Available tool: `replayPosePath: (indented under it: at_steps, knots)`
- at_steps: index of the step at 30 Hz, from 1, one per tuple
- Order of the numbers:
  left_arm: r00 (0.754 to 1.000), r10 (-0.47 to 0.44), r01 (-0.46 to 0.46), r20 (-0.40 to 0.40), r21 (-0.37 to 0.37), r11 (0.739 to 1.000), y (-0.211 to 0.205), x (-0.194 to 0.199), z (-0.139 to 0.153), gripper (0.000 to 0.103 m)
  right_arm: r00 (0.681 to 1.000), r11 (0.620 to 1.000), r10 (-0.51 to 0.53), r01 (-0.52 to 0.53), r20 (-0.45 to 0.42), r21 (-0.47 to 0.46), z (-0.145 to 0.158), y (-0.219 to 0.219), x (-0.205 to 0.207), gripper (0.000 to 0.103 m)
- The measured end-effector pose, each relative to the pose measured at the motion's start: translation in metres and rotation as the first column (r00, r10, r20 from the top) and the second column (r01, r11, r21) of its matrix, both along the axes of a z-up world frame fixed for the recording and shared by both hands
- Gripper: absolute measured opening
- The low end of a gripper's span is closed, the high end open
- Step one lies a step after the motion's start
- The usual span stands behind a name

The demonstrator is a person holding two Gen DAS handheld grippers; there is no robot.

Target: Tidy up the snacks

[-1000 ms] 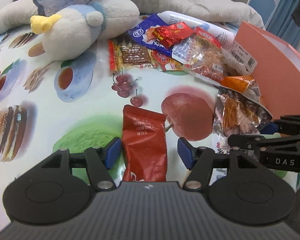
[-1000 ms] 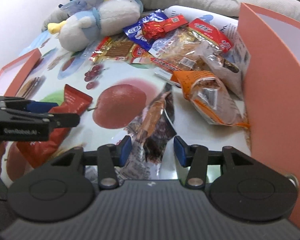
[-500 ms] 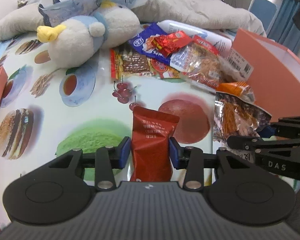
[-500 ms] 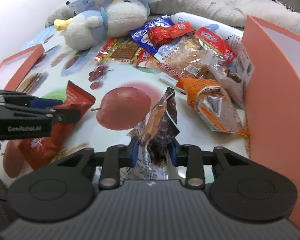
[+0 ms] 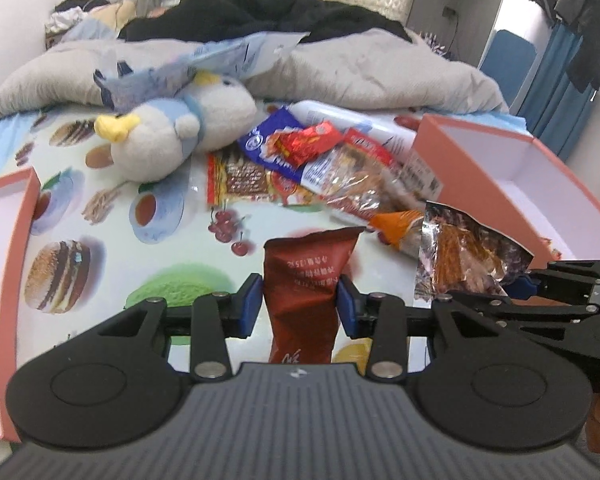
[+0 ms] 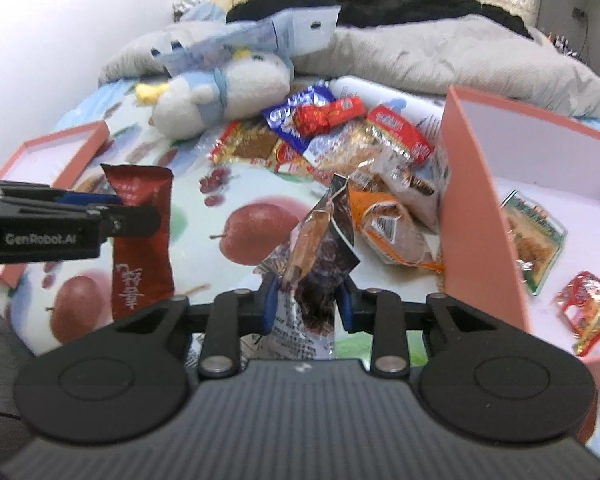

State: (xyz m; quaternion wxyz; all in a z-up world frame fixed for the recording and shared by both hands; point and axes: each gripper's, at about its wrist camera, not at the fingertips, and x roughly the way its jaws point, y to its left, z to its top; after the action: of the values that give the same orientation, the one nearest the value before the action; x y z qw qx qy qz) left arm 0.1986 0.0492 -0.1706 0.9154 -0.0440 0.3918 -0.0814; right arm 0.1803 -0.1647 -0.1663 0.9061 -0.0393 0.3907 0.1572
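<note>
My left gripper (image 5: 299, 303) is shut on a dark red snack packet (image 5: 305, 280) and holds it above the printed tablecloth; the packet also shows in the right wrist view (image 6: 140, 236). My right gripper (image 6: 306, 304) is shut on a clear and silver packet of brown sticks (image 6: 320, 240), lifted off the cloth; it also shows in the left wrist view (image 5: 464, 256). A pile of snack packets (image 5: 320, 164) lies at the back of the table. An orange packet (image 6: 392, 232) lies beside the right box.
An open salmon-pink box (image 6: 472, 184) on the right holds a green packet (image 6: 536, 236) and a red one (image 6: 584, 304). Another pink box (image 5: 12, 216) stands at the left. A plush duck (image 5: 172, 140) and a grey duvet (image 5: 380, 68) lie behind the snacks.
Both grippers closed on their packets, the left on the red one and the right on the stick packet, and lifted them off the cloth.
</note>
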Motion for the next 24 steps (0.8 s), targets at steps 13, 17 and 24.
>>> replayPosePath:
  at_steps: [13, 17, 24]
  knots:
    - [0.997, 0.02, -0.018, 0.073, -0.029, 0.999, -0.024, -0.033, 0.055, 0.045, 0.997, 0.999, -0.01, 0.008, 0.076, 0.033, 0.049, -0.017, -0.032, 0.033]
    - [0.993, 0.036, -0.029, 0.116, -0.059, 0.998, -0.03, -0.034, 0.081, 0.045, 0.993, 0.999, -0.013, 0.007, 0.121, 0.048, 0.073, -0.026, -0.036, 0.033]
    - [0.984, 0.029, -0.009, 0.173, -0.112, 0.994, -0.048, -0.024, 0.126, 0.045, 0.976, 0.997, -0.049, 0.036, 0.211, 0.064, 0.116, -0.044, -0.036, 0.033]
